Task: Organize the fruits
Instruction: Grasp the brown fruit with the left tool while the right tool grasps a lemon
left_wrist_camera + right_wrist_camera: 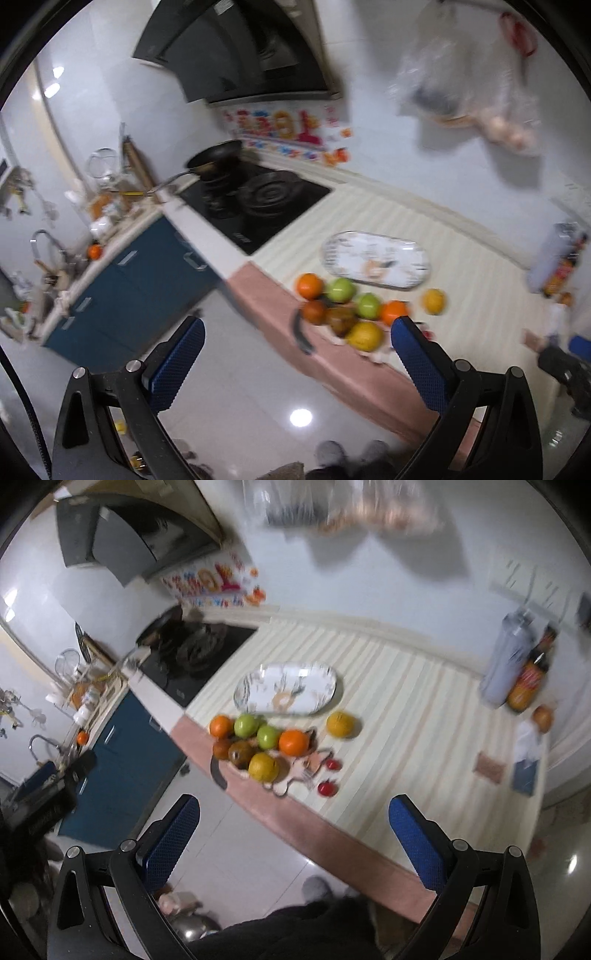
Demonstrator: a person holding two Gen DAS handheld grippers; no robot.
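A pile of fruit lies near the counter's front edge: two oranges [293, 742], two green apples [246, 725], two brown fruits [242, 754] and a yellow one [263, 767]. Another yellow fruit [340, 724] sits apart to the right. Two small red fruits [328, 788] lie nearer. A white patterned oval tray [286, 689] sits empty behind the pile; it also shows in the left wrist view [375, 264], with the fruit pile [345, 308] in front of it. My left gripper [297, 332] and right gripper [293, 812] are both open, empty, held above the floor short of the counter.
A black knife [218, 771] lies at the counter edge left of the pile. A stove [255, 201] with a pan stands at the left. Bottles [526, 677] stand at the right end. Plastic bags [461, 85] hang on the wall. Blue cabinets [140, 280] are below.
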